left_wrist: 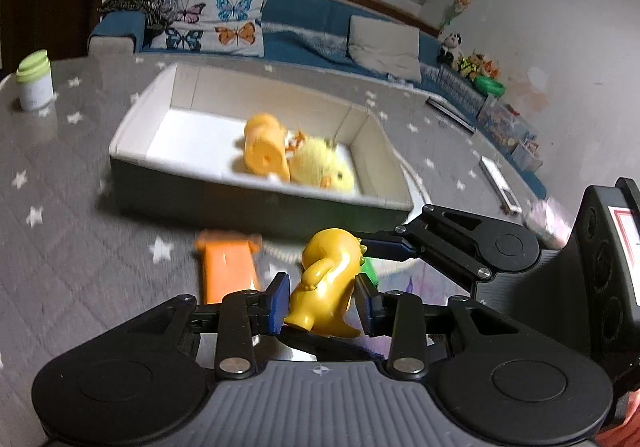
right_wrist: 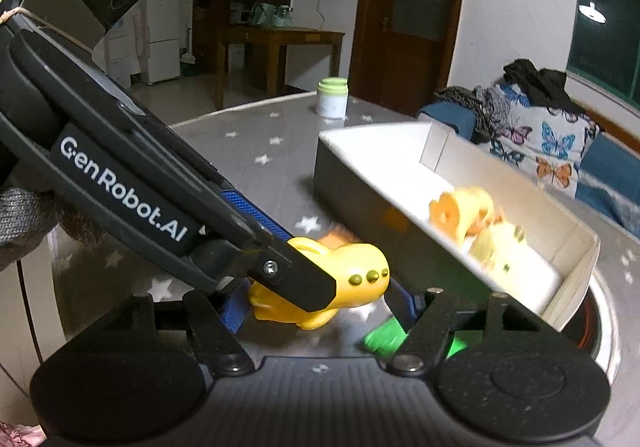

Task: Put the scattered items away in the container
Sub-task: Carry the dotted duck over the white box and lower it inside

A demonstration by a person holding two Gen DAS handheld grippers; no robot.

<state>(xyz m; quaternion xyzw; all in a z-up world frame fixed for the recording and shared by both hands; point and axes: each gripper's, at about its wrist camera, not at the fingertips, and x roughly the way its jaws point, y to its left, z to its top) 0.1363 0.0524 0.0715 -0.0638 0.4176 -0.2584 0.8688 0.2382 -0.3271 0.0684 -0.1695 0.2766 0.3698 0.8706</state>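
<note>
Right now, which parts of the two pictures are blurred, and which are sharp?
Left wrist view: the box, its toys and the orange block are smeared; the yellow duck figure is sharp. Right wrist view: the toys in the box smear; the left gripper's lettering stays crisp.

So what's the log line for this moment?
left claw: shut on yellow duck toy | right claw: around same toy, grip unclear | box: orange toy, plush chick inside | table: orange block

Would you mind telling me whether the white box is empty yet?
Not empty: the white box already holds an orange toy and a yellow plush chick.
</note>
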